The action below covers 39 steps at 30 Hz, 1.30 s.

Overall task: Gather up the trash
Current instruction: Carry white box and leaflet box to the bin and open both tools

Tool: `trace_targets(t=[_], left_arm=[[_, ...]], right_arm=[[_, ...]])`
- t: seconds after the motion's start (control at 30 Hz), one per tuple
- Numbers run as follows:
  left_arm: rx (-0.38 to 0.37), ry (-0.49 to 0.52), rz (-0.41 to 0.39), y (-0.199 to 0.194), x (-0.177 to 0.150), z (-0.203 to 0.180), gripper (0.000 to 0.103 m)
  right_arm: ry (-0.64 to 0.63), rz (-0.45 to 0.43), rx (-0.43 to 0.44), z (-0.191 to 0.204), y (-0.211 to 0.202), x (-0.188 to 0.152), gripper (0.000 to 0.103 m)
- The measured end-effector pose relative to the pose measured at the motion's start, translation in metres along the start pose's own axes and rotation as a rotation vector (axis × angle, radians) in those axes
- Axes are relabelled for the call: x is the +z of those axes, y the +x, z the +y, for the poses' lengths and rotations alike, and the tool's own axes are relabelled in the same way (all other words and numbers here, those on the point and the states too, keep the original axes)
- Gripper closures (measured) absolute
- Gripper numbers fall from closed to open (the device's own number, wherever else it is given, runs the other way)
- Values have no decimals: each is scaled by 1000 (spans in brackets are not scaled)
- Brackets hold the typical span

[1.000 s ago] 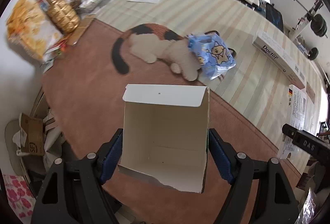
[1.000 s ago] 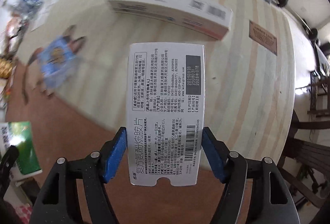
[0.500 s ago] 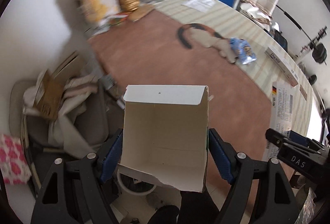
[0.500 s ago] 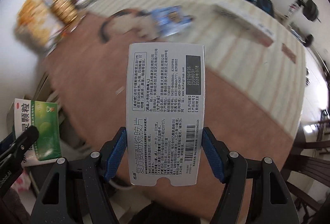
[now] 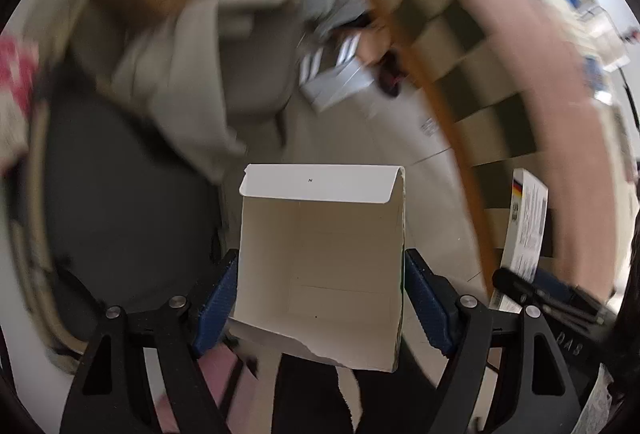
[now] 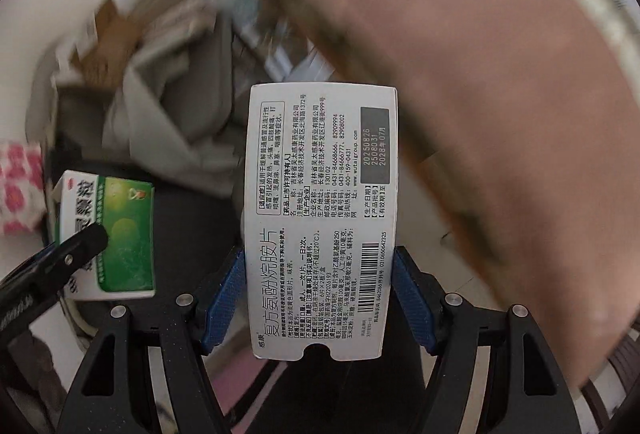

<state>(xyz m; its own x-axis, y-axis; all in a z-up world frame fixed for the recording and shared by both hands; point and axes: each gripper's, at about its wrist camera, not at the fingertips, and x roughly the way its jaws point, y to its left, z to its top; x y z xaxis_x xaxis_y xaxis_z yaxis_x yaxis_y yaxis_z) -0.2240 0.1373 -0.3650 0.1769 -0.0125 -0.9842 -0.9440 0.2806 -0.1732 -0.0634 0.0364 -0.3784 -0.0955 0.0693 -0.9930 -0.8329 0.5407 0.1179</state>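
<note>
The left wrist view shows the left gripper squeezing an open box between its two blue pads, one pad on each side wall. The box looks empty inside, with a flap at the top and a torn bottom edge. It is thin card, so it is probably very light and would crush easily if squeezed hard; the flat side walls are the best place to hold it. The right wrist view shows the right gripper clamped on a flat white medicine box, again by its two narrow edges. This one looks just as light and a bit stiffer, as it is closed. Past both grippers everything is blurry: a dark round bin, a pale heap of cloth, and the brown table edge. Only the right view shows the first box's green printed front. Only the left view shows its bare inside.
</note>
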Motion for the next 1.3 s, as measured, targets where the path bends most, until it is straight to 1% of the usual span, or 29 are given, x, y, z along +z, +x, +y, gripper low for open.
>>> trace_targets(t=[0.07,0.1,0.13,0.23,0.3,0.33,0.37,0.43,0.5,0.53,0.57,0.6,0.67,0.7,0.77,0.8,0.83,0.9,0.97,1.07,1.17,1.3], left_arm=[[-16,-52,47,44,-1,22,25],[-39,-85,82,72,-2,33,25],[-73,-99,106,92,-1,40,25],[-142,-171,191,163,-2,61,23],[-159,-191,224,207,-6,72,20],[-162,-201,236,223,-8,76,19],[-173,-210,243,239,-9,81,15],[-182,-227,262,270,-11,91,0],[-162,-242,262,289,-12,99,0],[-147,-250,261,297,-13,104,0],[-134,-260,256,303,-14,109,0],[-117,-268,244,305,-17,112,0],[-67,-270,220,301,-21,117,0],[-24,-269,201,299,-24,120,0],[32,-261,188,294,-28,122,0],[55,-259,181,289,-31,122,0],[70,-260,173,285,-34,123,0],[98,-250,166,274,-37,122,0],[113,-245,159,265,-38,120,0],[117,-235,154,247,-40,113,0],[126,-215,139,225,-40,104,0],[134,-190,127,190,-44,94,0]], right_arm=[[-13,57,14,6,44,-4,30],[-19,86,24,8,70,-6,30],[-17,116,33,9,96,-8,30],[-21,183,60,9,166,-12,30],[-33,215,69,7,209,-12,30],[-32,228,69,6,229,-12,30],[-32,251,80,5,255,-13,29],[-26,287,101,2,294,-15,29],[-36,316,126,2,327,-14,29],[-45,324,140,2,339,-15,22],[-52,327,149,2,351,-15,6],[-56,322,161,2,360,-15,1],[-66,324,161,2,369,-17,0],[-79,315,140,2,371,-18,0],[-110,300,104,5,369,-16,0],[-131,282,74,7,364,-17,0],[-147,279,53,7,361,-8,0],[-177,258,0,15,349,-7,0],[-209,241,-60,21,338,-6,0],[-242,208,-119,27,320,1,0],[-251,194,-141,32,295,0,0],[-257,169,-145,40,256,-3,0]])
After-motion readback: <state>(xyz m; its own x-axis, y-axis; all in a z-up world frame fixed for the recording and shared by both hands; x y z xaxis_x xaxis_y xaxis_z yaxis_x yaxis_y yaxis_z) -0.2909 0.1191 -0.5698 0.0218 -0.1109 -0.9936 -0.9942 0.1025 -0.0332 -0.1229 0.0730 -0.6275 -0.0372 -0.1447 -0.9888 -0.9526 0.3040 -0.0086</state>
